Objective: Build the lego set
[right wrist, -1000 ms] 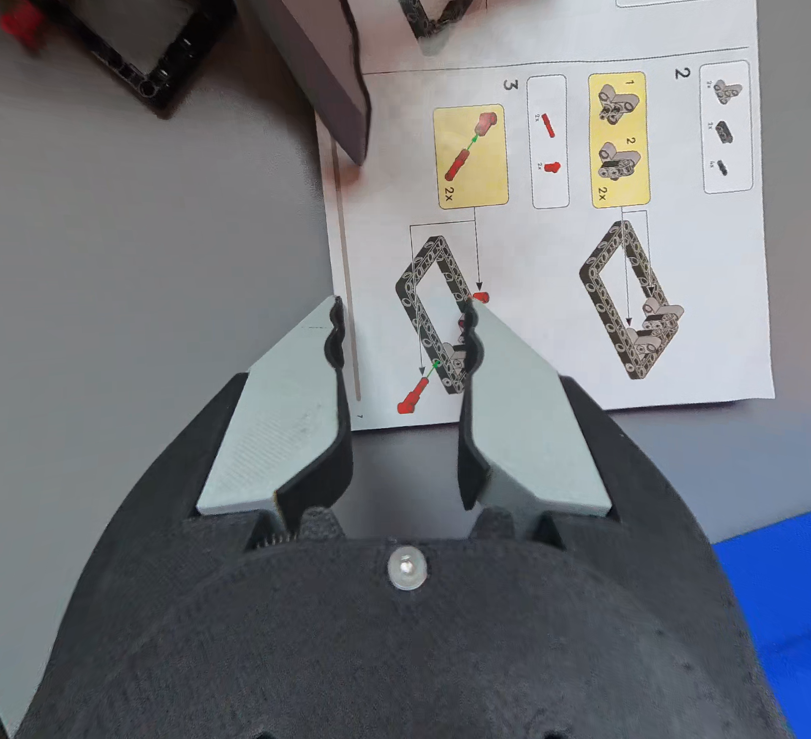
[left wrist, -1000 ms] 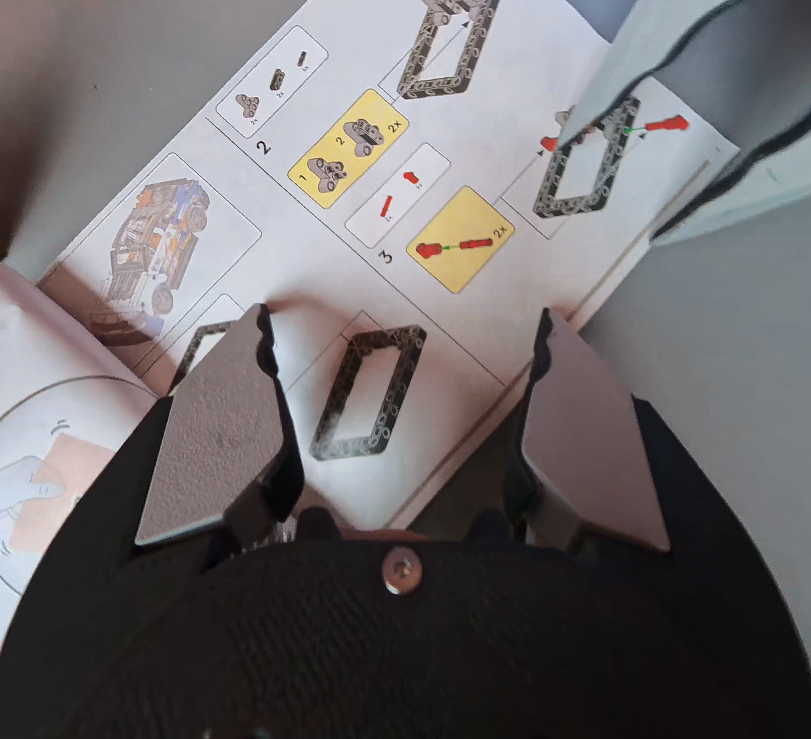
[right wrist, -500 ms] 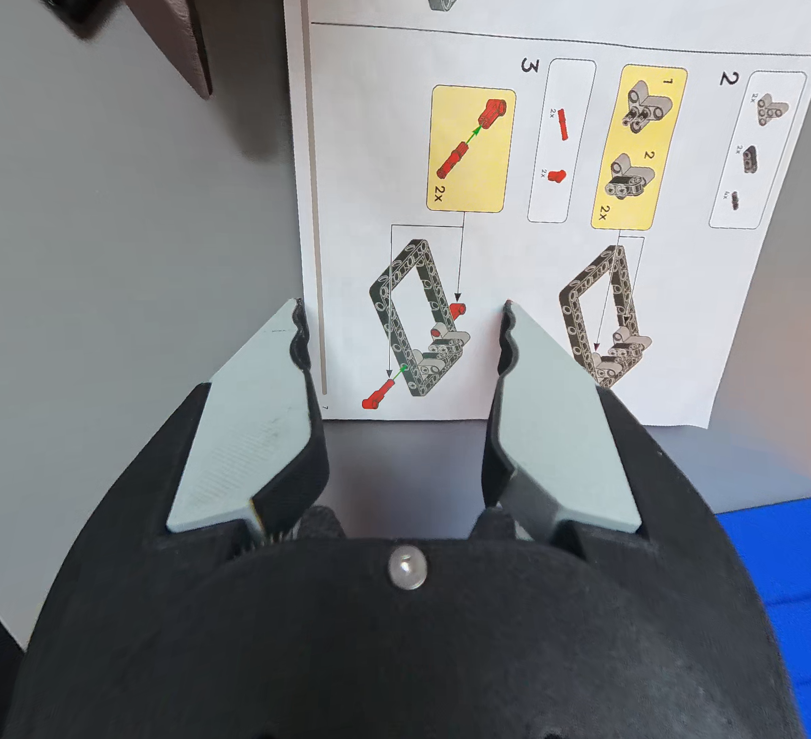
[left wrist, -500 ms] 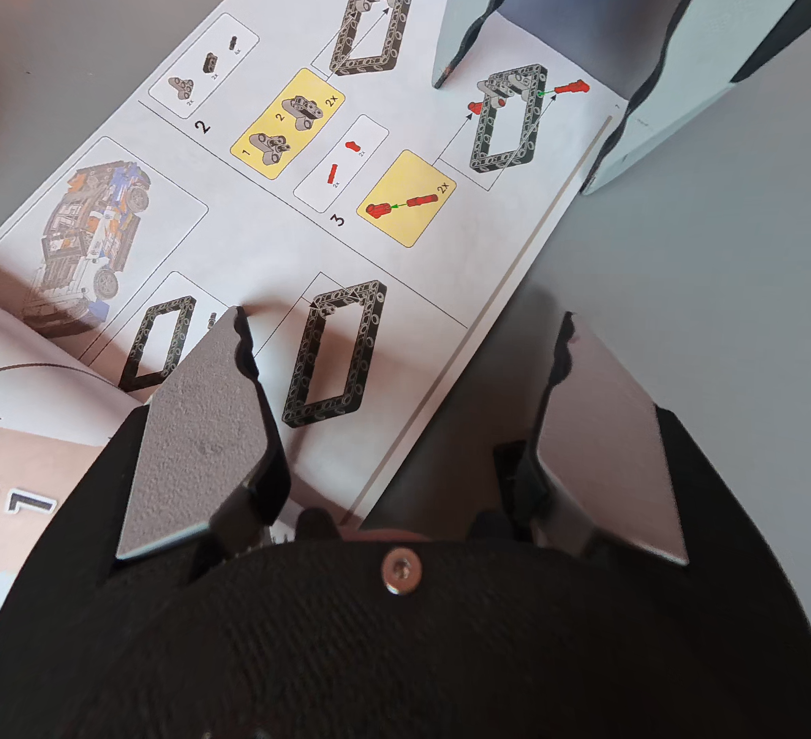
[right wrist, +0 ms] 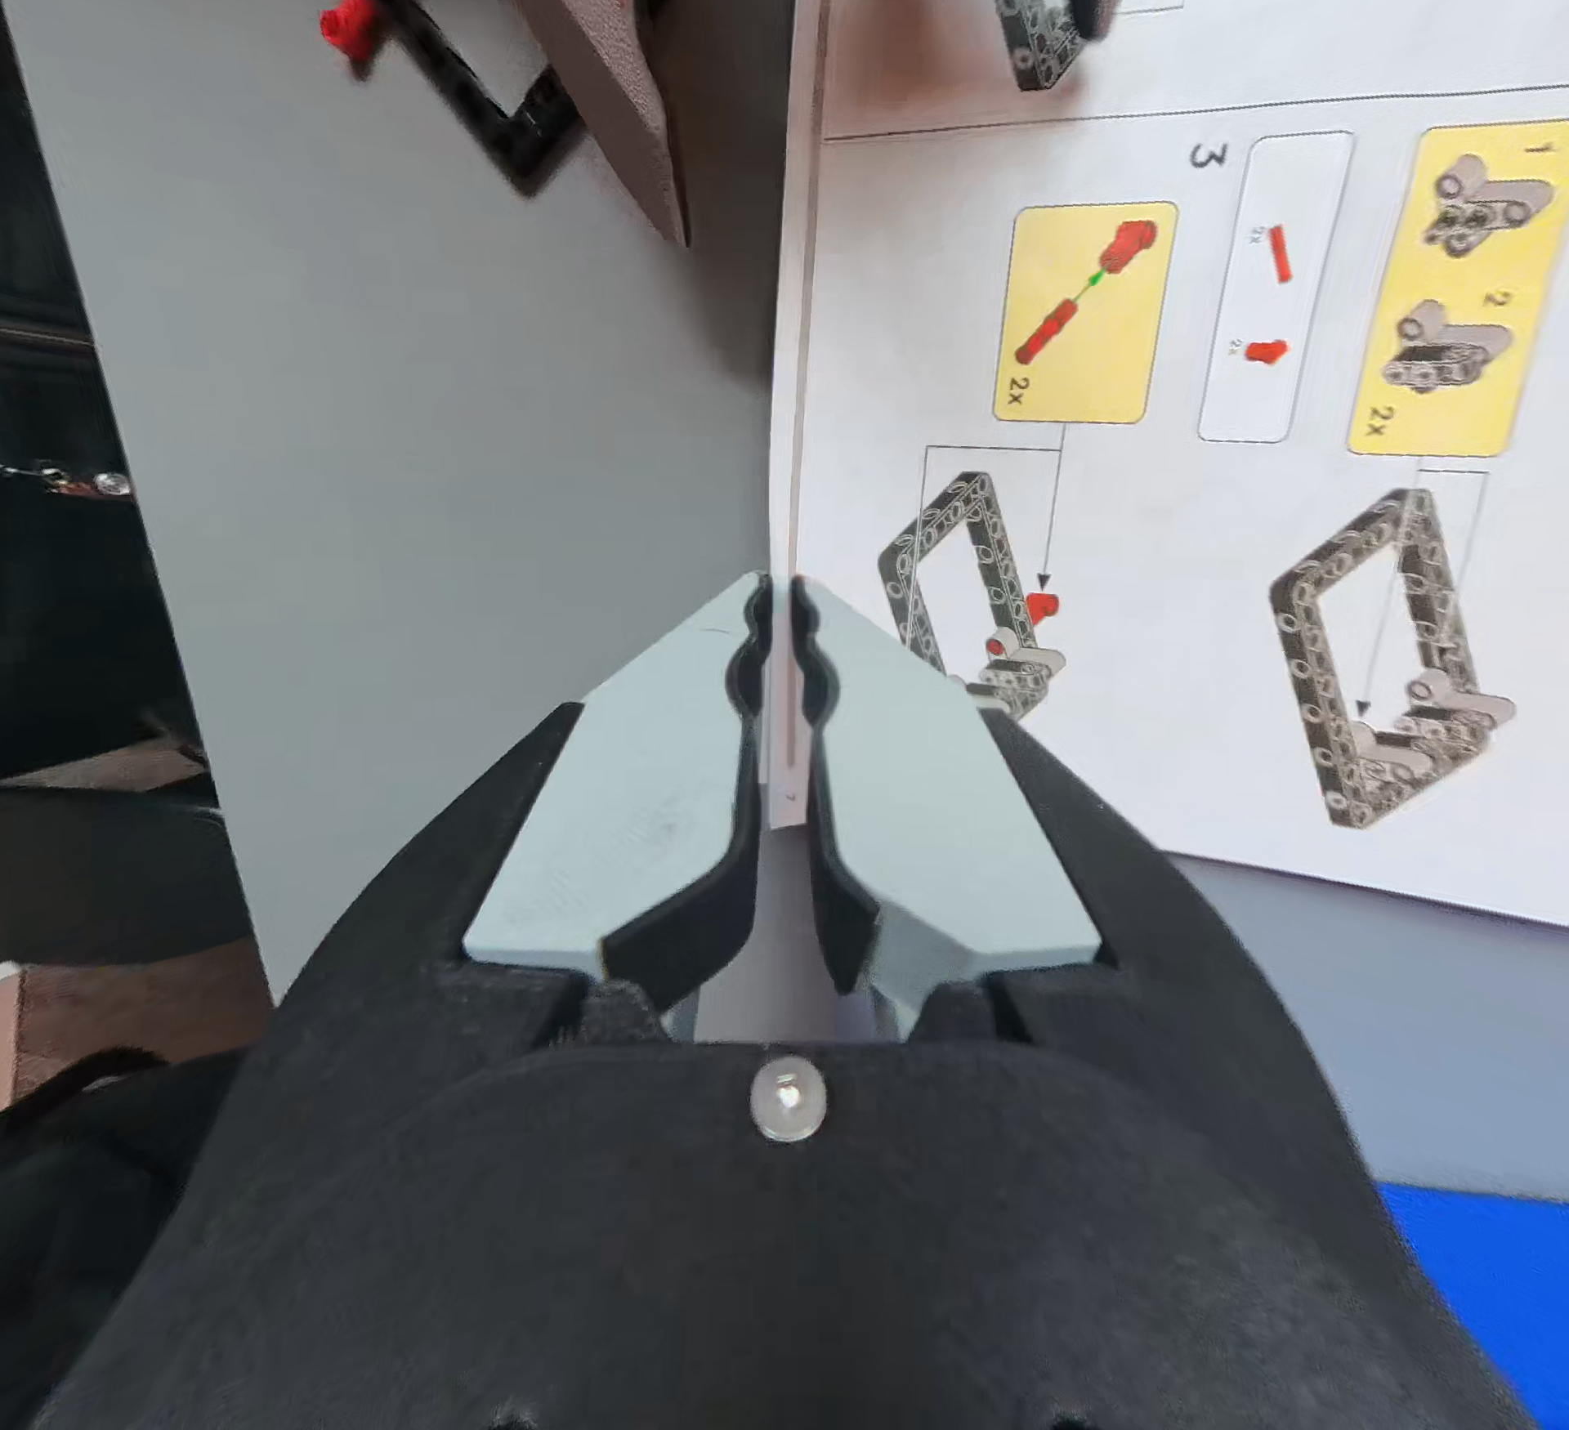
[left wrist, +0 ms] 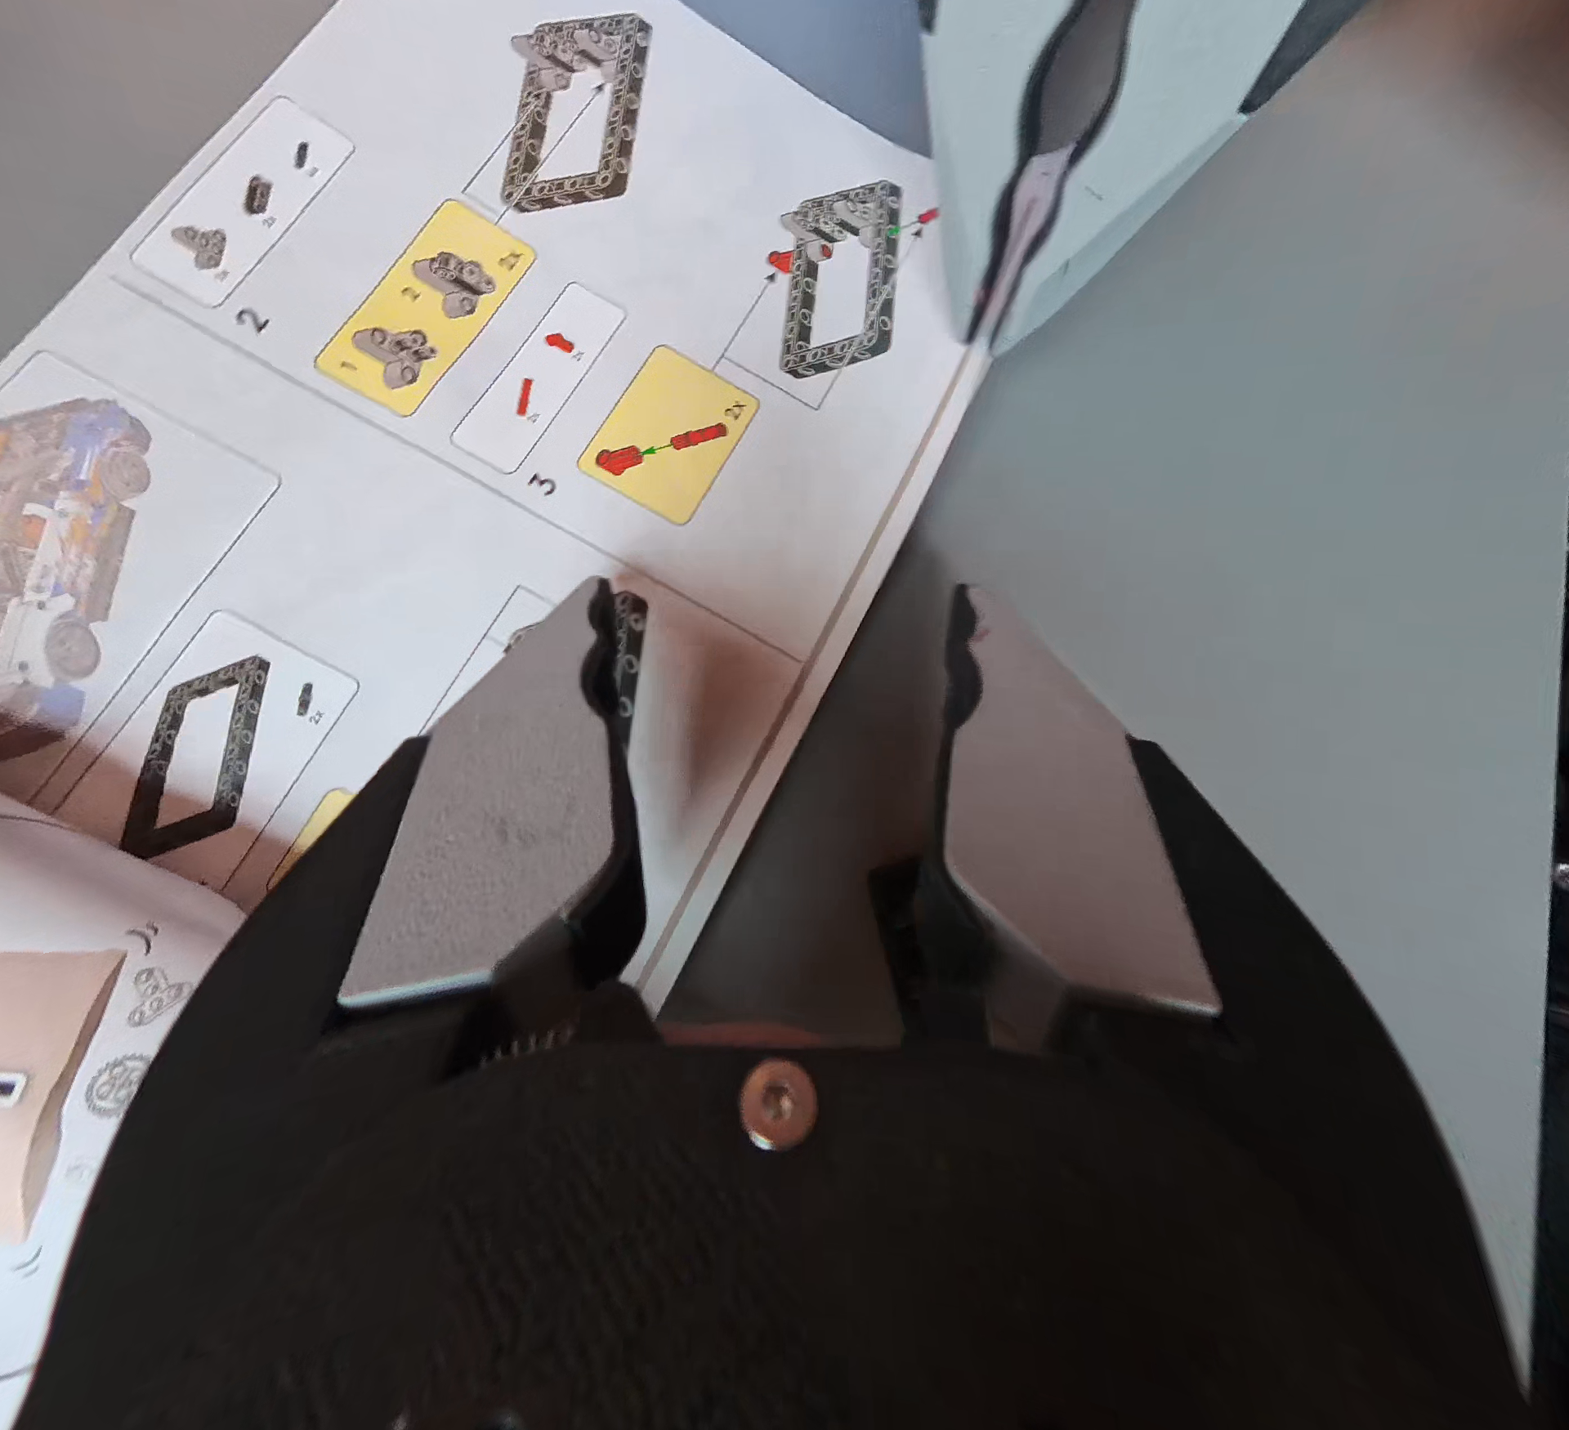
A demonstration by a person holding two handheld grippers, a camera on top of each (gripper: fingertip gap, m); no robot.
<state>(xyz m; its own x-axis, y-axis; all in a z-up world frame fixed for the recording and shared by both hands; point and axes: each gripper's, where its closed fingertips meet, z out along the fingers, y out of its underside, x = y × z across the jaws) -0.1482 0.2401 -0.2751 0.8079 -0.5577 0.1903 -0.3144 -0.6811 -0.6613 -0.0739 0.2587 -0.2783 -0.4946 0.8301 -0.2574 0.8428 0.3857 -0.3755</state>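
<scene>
Booklet [right wrist: 1104, 710] page edge pinched by right gripper [right wrist: 781, 600].

My right claw [right wrist: 781, 591] pale grey, fingers nearly together, pinching thin edge at tips. My left claw [left wrist: 777, 608] dark grey, fingers spread, empty.

A plain grey tabletop [right wrist: 441, 404] carried everything. An open instruction booklet [left wrist: 475, 557] lay flat on it, its white page printed with build-step diagrams. Well apart from the page's edge, a black rectangular lego frame [right wrist: 475, 90] with a red pin [right wrist: 346, 22] at its side rested on the bare surface. A blue sheet [right wrist: 1477, 1253] covered one corner.
</scene>
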